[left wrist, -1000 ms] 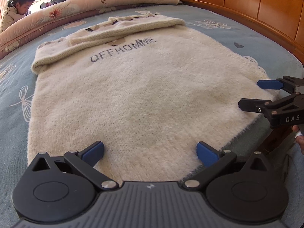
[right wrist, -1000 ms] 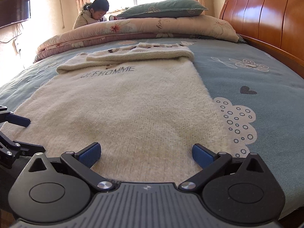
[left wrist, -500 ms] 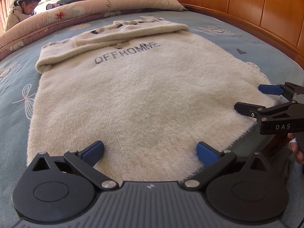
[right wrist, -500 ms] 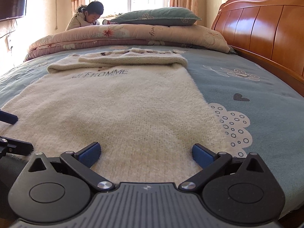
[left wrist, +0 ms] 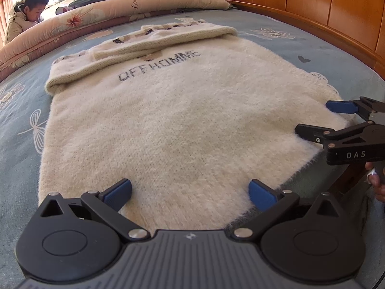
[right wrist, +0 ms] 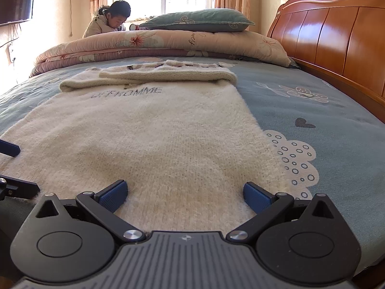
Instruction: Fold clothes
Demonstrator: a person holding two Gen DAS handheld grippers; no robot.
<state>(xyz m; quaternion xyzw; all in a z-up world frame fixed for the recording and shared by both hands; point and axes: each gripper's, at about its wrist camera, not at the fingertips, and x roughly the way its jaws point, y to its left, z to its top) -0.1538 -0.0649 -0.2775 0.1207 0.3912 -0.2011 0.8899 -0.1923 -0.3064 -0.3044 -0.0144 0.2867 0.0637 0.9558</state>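
The cream sweater (left wrist: 173, 125) lay flat on the blue patterned bedsheet (right wrist: 324, 120), its near hem at the edge of the bed closest to both cameras. The left gripper (left wrist: 190, 191) sat low over that hem with its blue pads spread wide apart and nothing between them; the right gripper (right wrist: 184, 193) was likewise spread apart over the hem's other corner. Farther along, dark lettering (left wrist: 158, 66) crossed the knit, and the sleeves (right wrist: 166, 73) lay folded across the top. Beyond stood a rolled floral quilt (right wrist: 168, 43), a green pillow (right wrist: 197, 20), the wooden headboard (right wrist: 336, 31) and a seated person (right wrist: 108, 19).
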